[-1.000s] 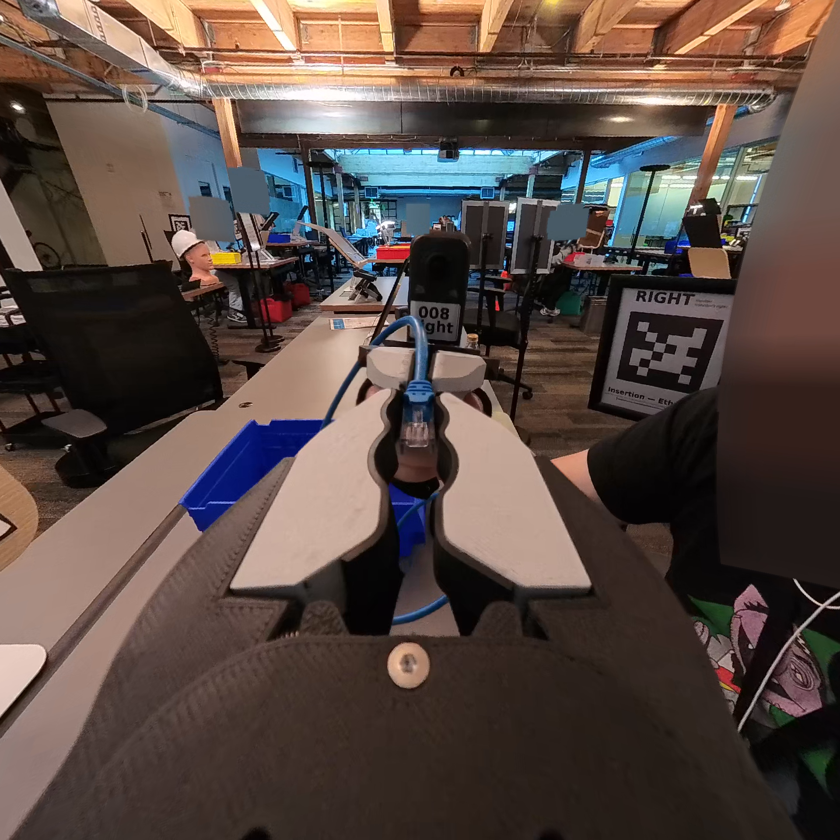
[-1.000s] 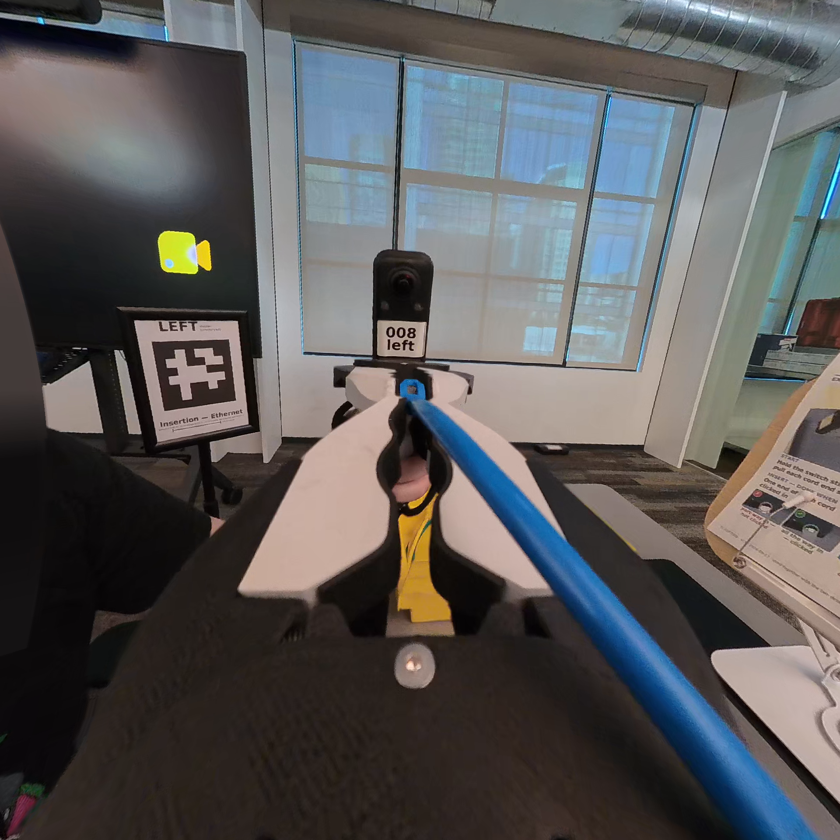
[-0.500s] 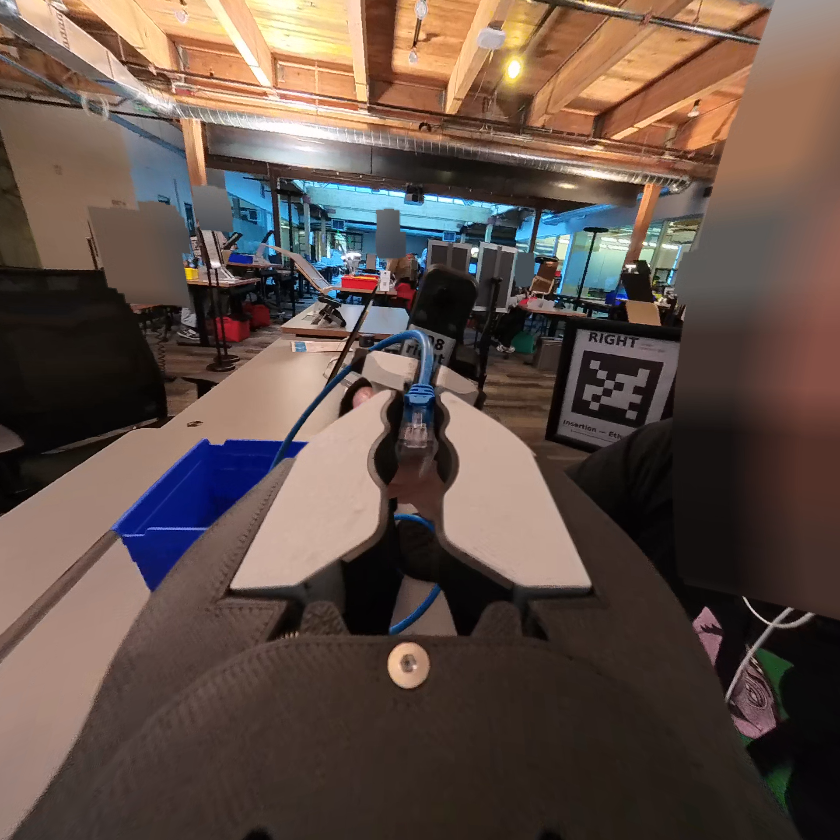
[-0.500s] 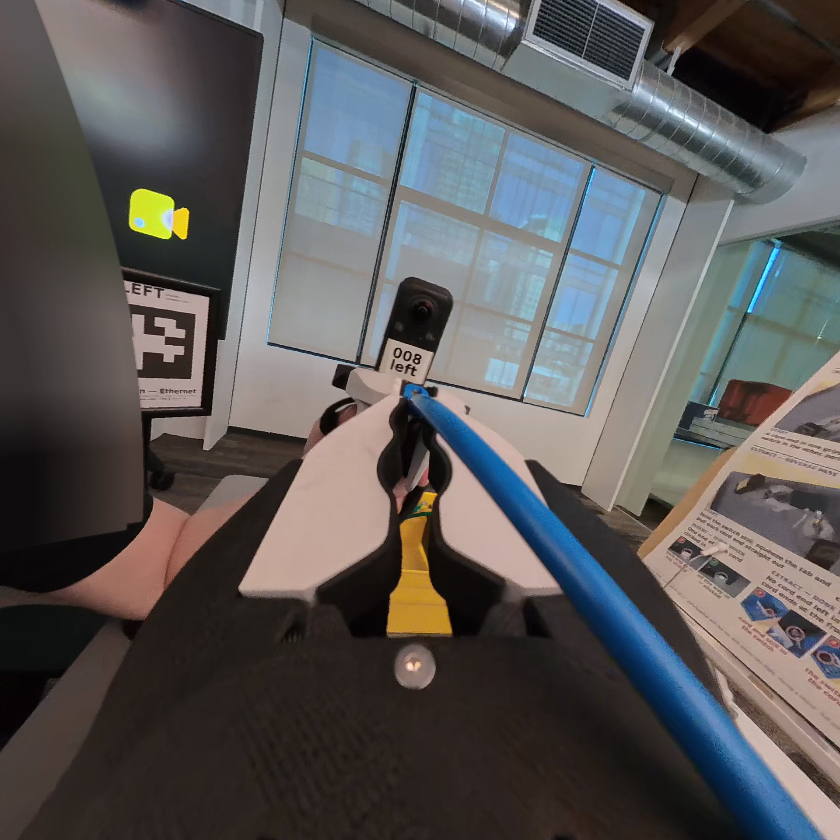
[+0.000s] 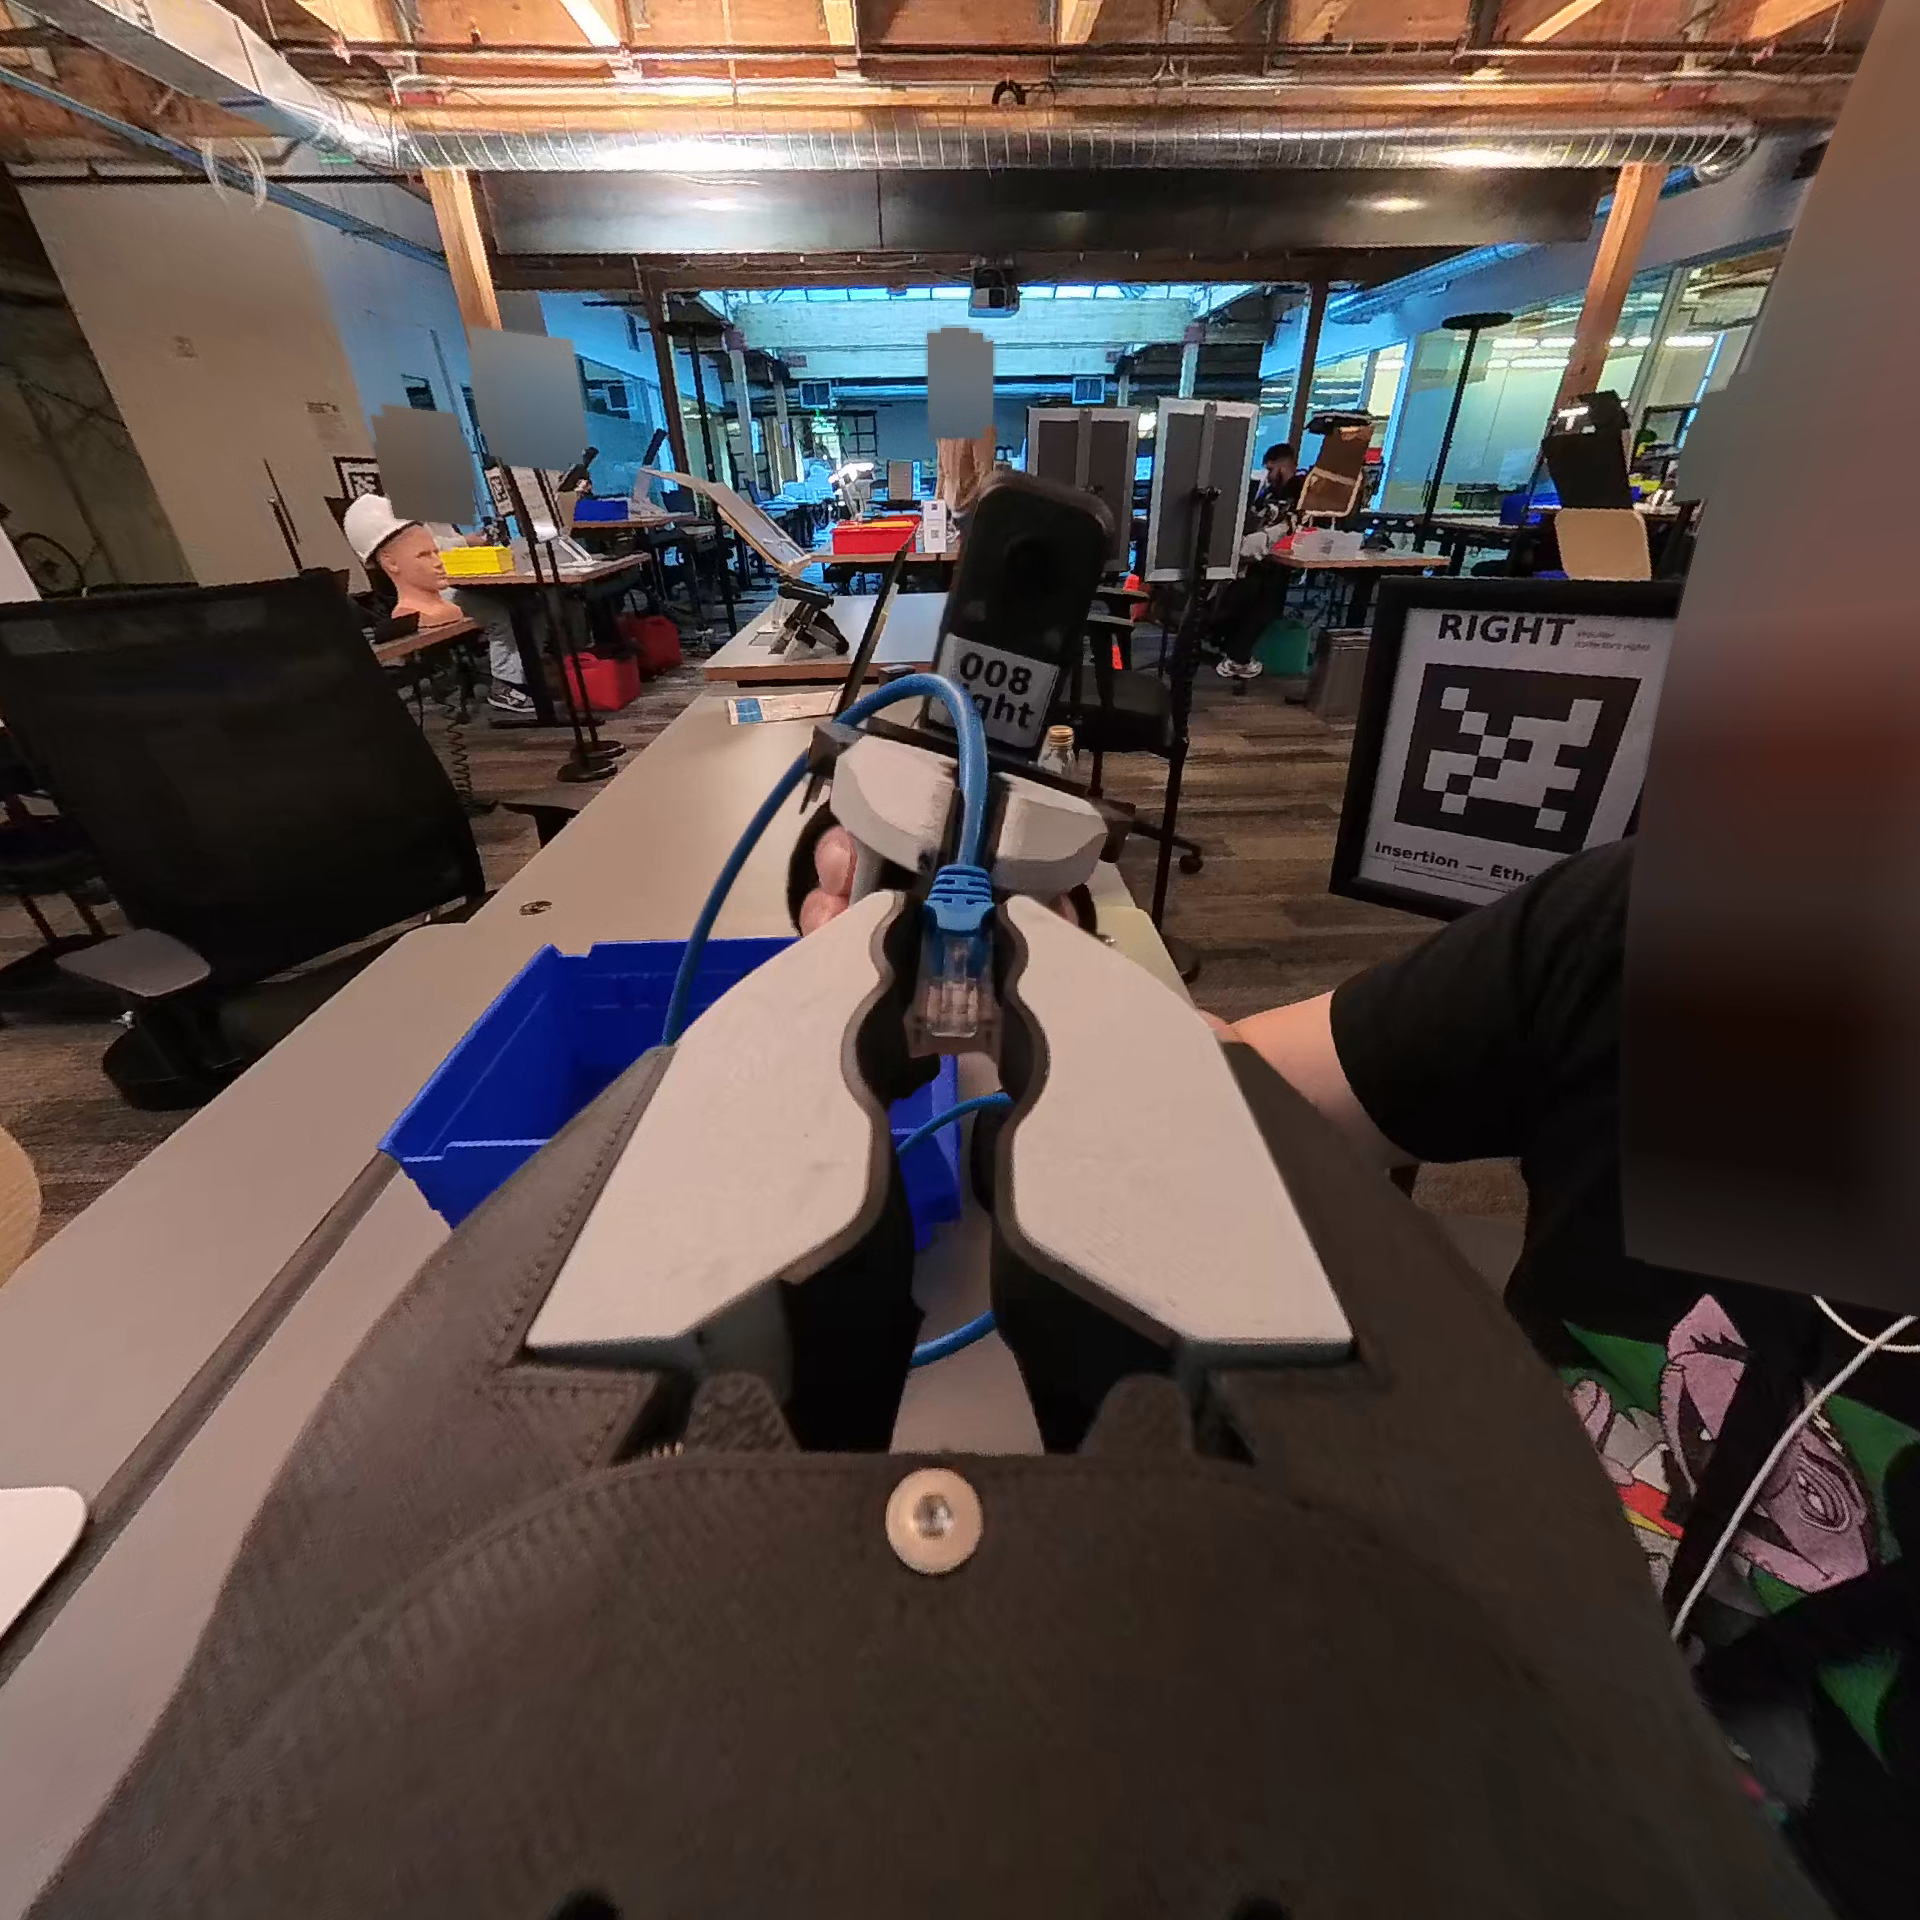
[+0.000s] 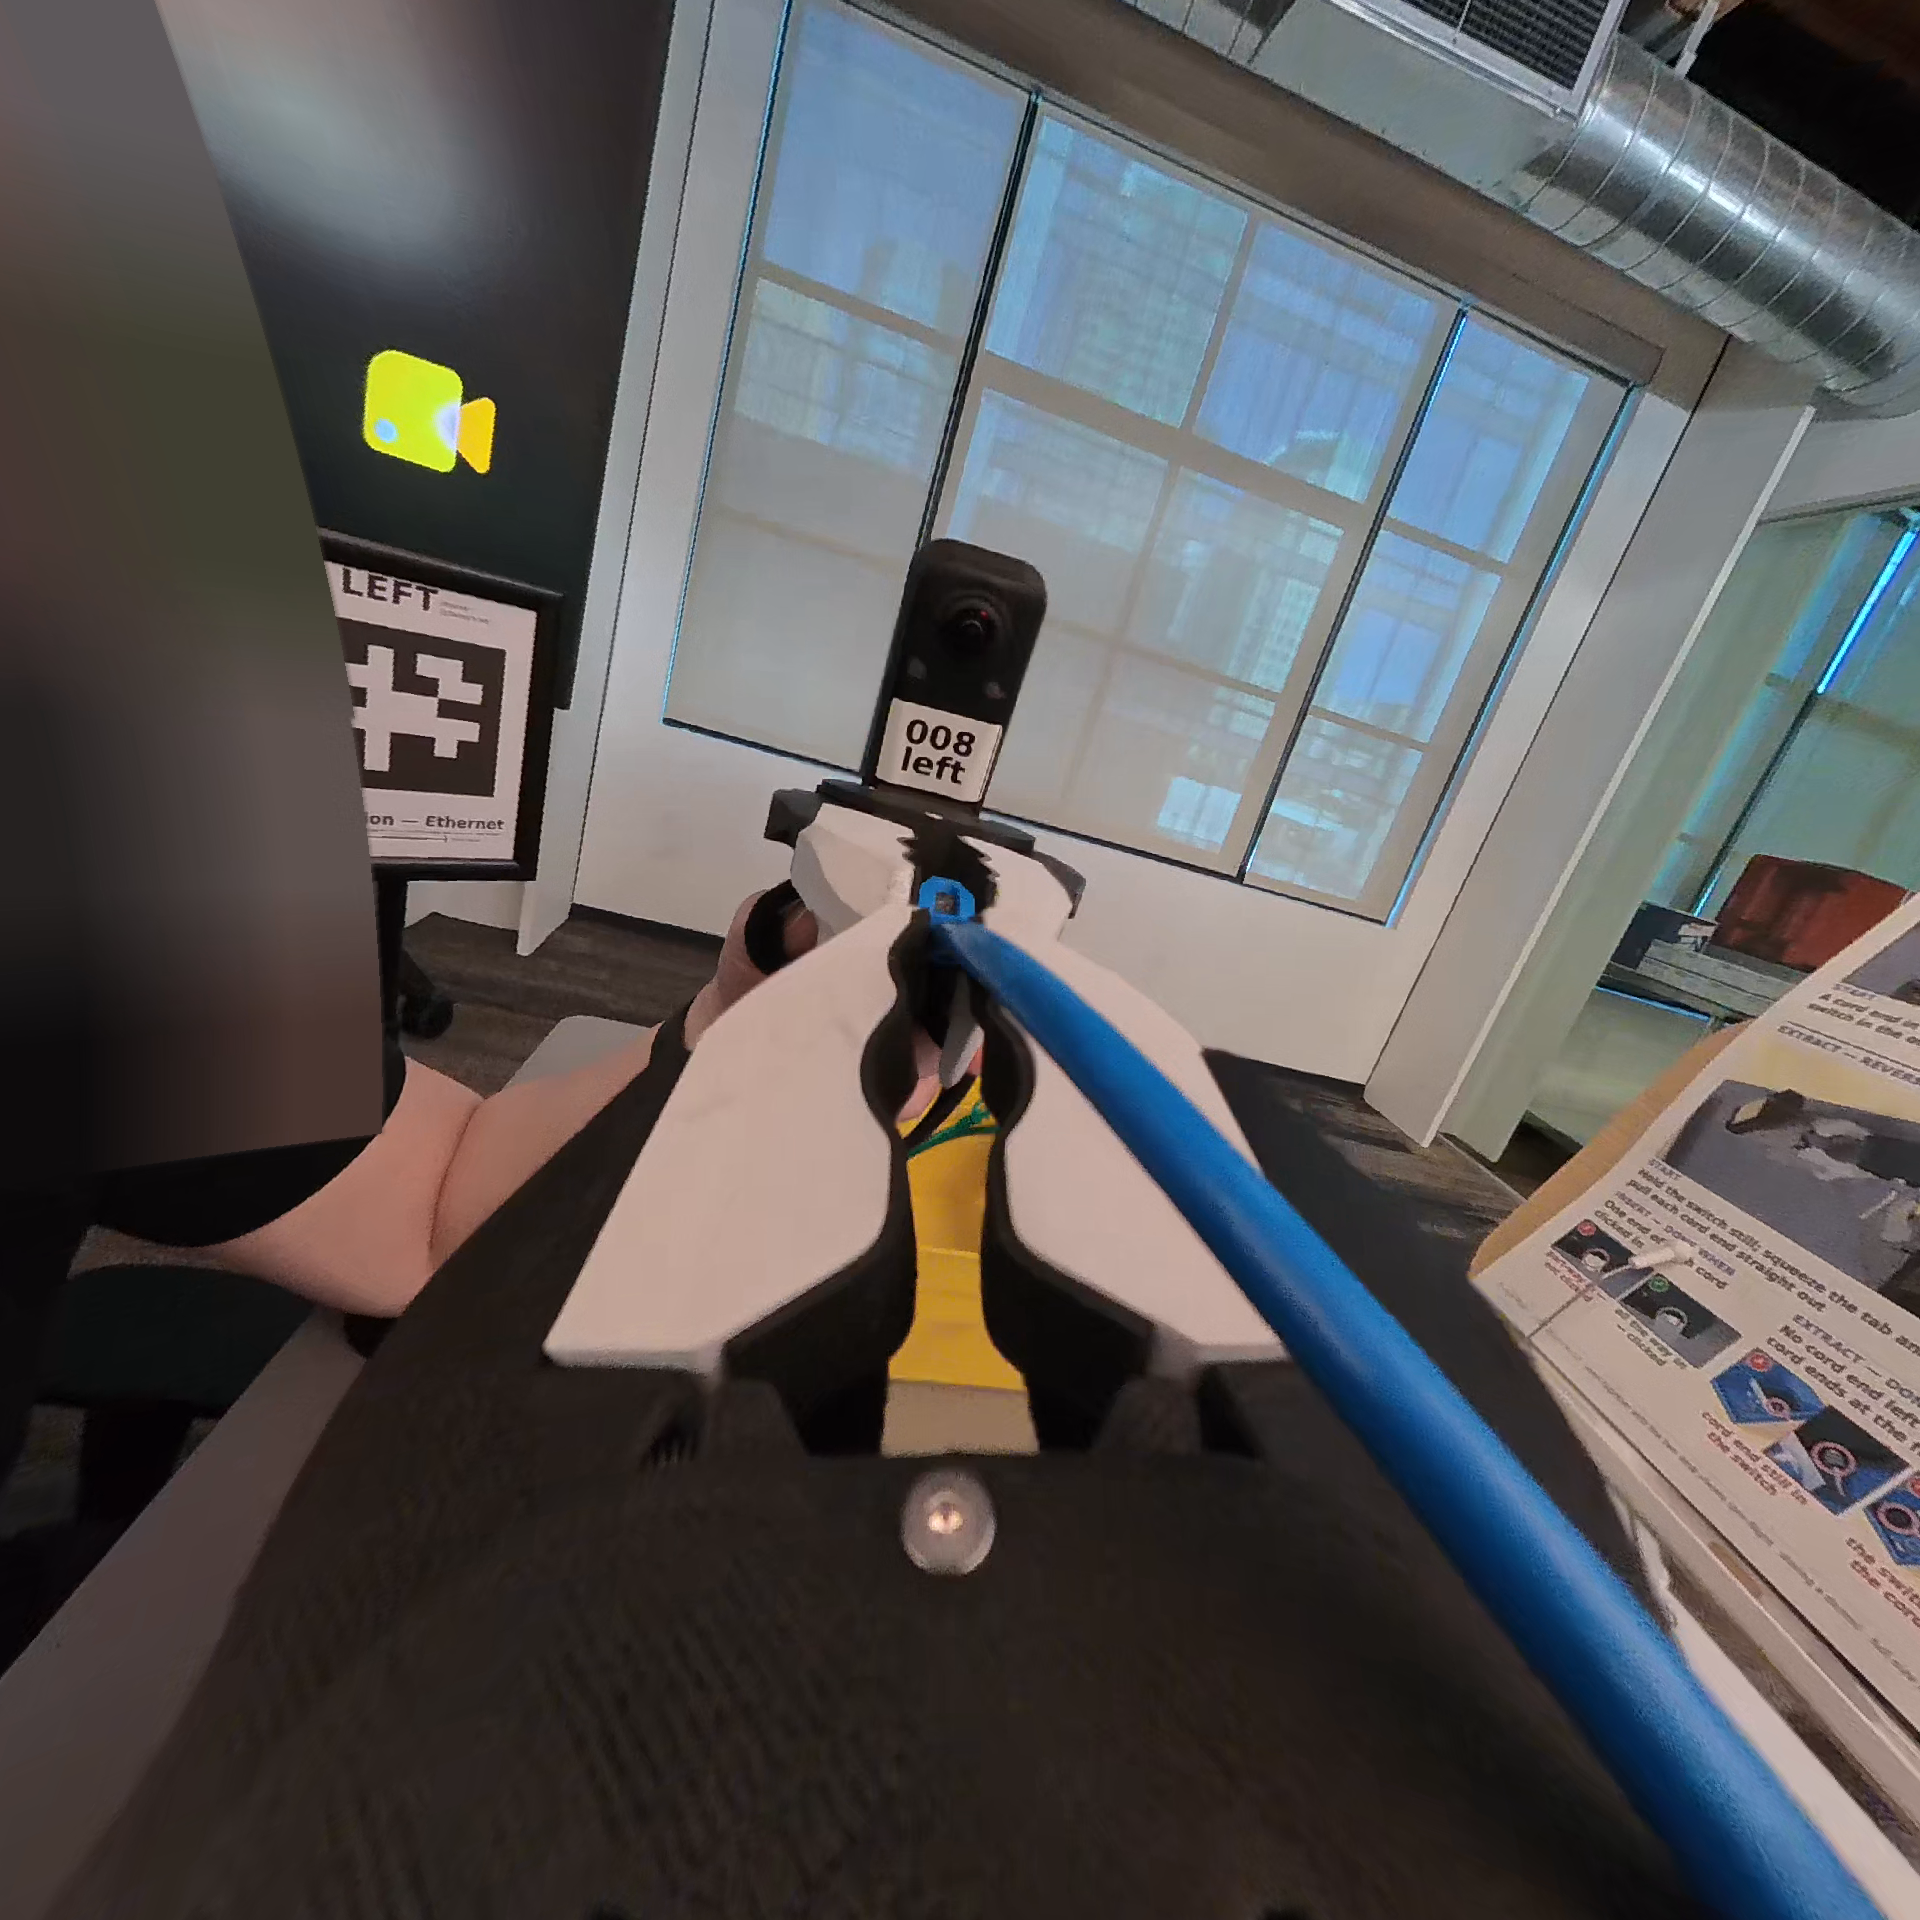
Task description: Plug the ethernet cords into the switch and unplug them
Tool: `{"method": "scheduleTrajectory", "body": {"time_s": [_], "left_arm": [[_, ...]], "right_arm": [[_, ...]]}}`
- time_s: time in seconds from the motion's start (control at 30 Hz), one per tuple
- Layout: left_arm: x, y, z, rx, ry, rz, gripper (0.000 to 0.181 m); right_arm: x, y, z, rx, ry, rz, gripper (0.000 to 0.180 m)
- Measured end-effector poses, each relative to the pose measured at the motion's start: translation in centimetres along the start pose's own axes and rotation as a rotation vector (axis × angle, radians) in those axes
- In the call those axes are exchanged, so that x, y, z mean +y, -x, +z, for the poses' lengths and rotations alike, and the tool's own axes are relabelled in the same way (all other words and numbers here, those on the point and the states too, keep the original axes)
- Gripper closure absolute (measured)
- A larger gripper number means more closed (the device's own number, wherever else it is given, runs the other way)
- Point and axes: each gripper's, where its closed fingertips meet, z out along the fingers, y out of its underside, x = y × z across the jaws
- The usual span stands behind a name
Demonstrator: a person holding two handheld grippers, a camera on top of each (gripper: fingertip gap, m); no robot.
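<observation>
Your left gripper (image 5: 951,935) is clamped on the blue ethernet cord's (image 5: 940,790) plug (image 5: 953,971). Your right gripper (image 5: 968,831) pinches the cord itself.

A blue bin (image 5: 582,1049) rests on the grey bench (image 5: 208,1174). Left of the bin stands a black mesh chair (image 5: 229,769); beyond it, a mannequin head in a white hard hat (image 5: 400,556). Right of the bin stands a framed marker sign (image 5: 1507,748). Right wrist view: large window (image 6: 1091,499), dark screen (image 6: 436,260), instruction sheet (image 6: 1756,1299).
</observation>
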Motion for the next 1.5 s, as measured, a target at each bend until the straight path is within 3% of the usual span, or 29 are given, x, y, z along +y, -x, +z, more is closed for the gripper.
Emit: {"method": "scheduleTrajectory", "body": {"time_s": [0.03, 0.67, 0.73, 0.8, 0.97, 1.1, 1.23, 1.37, 1.5], "left_arm": [[0.1, 0.1, 0.0, -0.006, 0.009, 0.006, 0.169], [1.4, 0.9, 0.2, -0.054, 0.077, 0.009, 0.167], [1.8, 1.7, -0.3, -0.121, 0.114, 0.017, 0.158], [2.9, 2.6, -1.2, -0.194, 0.19, 0.006, 0.138], [7.1, 8.2, -3.2, -0.563, 0.319, -0.043, 0.128], [13.5, 10.9, -3.4, -0.741, 0.358, -0.162, 0.109], [19.7, 13.3, -7.1, -1.026, 0.376, -0.179, 0.099], [24.3, 13.9, -7.8, -1.055, 0.414, -0.314, 0.089], [27.2, 15.3, -9.2, -1.113, 0.486, -0.326, 0.083]], "right_arm": [[0.2, 0.0, 0.0, -0.003, 0.019, 0.003, 0.173], [1.4, -0.3, -0.5, -0.021, 0.142, 0.014, 0.173], [1.5, -0.7, -0.7, 0.008, 0.162, -0.022, 0.173], [1.1, -1.1, -1.2, 0.027, 0.164, -0.043, 0.173], [-1.9, -2.1, -3.7, 0.1, 0.117, -0.097, 0.173], [-4.8, -2.1, -5.8, 0.122, 0.044, -0.119, 0.173], [-6.5, -1.3, -6.7, 0.109, -0.001, -0.14, 0.173], [-7.5, -0.4, -7.0, 0.081, -0.036, -0.149, 0.173], [-8.3, 0.2, -7.4, 0.06, -0.058, -0.156, 0.173]]}}
